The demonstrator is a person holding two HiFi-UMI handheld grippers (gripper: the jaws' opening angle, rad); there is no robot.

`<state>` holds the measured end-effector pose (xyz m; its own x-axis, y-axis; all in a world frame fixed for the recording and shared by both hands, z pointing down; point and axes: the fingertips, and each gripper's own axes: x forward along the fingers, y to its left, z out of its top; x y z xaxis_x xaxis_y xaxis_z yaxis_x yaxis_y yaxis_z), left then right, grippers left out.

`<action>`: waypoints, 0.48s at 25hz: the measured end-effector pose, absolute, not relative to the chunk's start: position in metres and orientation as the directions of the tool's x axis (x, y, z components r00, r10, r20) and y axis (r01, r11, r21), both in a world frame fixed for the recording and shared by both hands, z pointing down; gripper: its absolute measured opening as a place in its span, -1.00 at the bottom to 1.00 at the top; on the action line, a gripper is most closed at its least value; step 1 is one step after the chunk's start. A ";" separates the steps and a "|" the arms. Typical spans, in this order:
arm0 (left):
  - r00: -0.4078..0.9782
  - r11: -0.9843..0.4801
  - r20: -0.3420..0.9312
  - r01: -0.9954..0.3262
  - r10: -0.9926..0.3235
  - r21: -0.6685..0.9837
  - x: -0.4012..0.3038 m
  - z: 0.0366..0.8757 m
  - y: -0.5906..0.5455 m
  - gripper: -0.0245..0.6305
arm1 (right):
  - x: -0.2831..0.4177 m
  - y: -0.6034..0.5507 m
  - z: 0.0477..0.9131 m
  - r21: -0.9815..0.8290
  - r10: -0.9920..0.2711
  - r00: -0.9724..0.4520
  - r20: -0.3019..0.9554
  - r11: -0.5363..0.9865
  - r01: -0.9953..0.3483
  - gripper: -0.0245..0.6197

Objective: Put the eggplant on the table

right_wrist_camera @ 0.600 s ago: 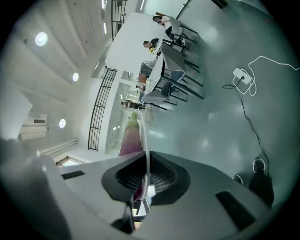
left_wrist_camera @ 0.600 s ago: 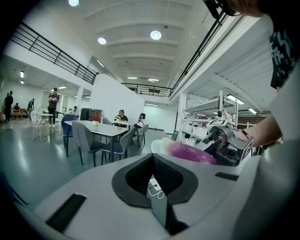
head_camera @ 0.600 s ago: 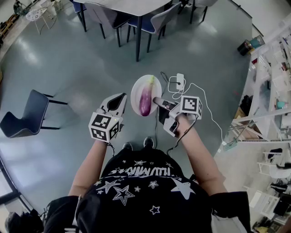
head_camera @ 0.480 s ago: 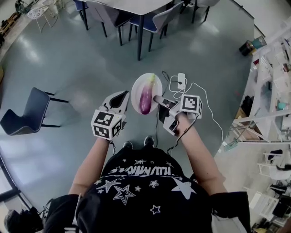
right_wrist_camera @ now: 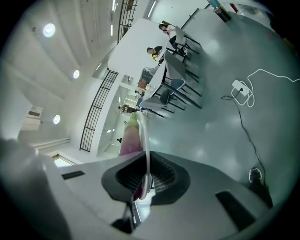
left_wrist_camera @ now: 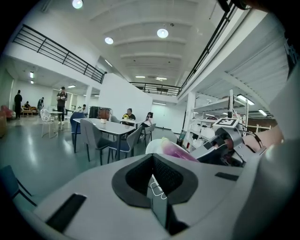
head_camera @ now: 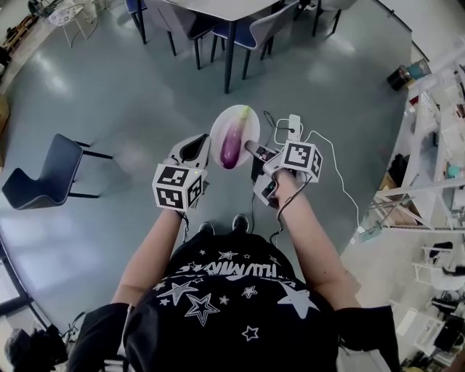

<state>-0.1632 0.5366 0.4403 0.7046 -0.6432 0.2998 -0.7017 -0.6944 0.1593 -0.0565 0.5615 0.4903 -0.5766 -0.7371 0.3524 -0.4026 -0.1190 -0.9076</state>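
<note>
A purple eggplant lies on a white plate held in the air over the floor. My right gripper is shut on the plate's right rim. In the right gripper view the plate shows edge-on between the jaws, with the eggplant on its left side. My left gripper hovers just left of the plate, shut and holding nothing. In the left gripper view the eggplant and the plate show ahead of it. The grey table stands further ahead.
Grey chairs are tucked around the table. A dark blue chair stands on the floor at the left. A white cable with a charger lies on the floor beside the plate. Shelving lines the right side.
Both grippers and the plate with the eggplant have moved forward, toward the table. The grips have not changed.
</note>
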 end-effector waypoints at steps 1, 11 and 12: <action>0.703 -0.692 0.303 -0.704 -0.644 0.160 -0.164 0.441 0.535 -0.90 | -0.058 0.560 0.491 -0.907 -0.739 -0.573 0.354 -0.122 -0.404 -0.86; 0.696 -0.684 0.317 -0.710 -0.644 0.170 -0.151 0.447 0.524 -0.90 | -0.045 0.555 0.499 -0.895 -0.733 -0.568 0.374 -0.124 -0.429 -0.86; 0.694 -0.680 0.315 -0.713 -0.648 0.172 -0.150 0.447 0.524 -0.90 | -0.044 0.556 0.499 -0.893 -0.730 -0.572 0.375 -0.118 -0.434 -0.86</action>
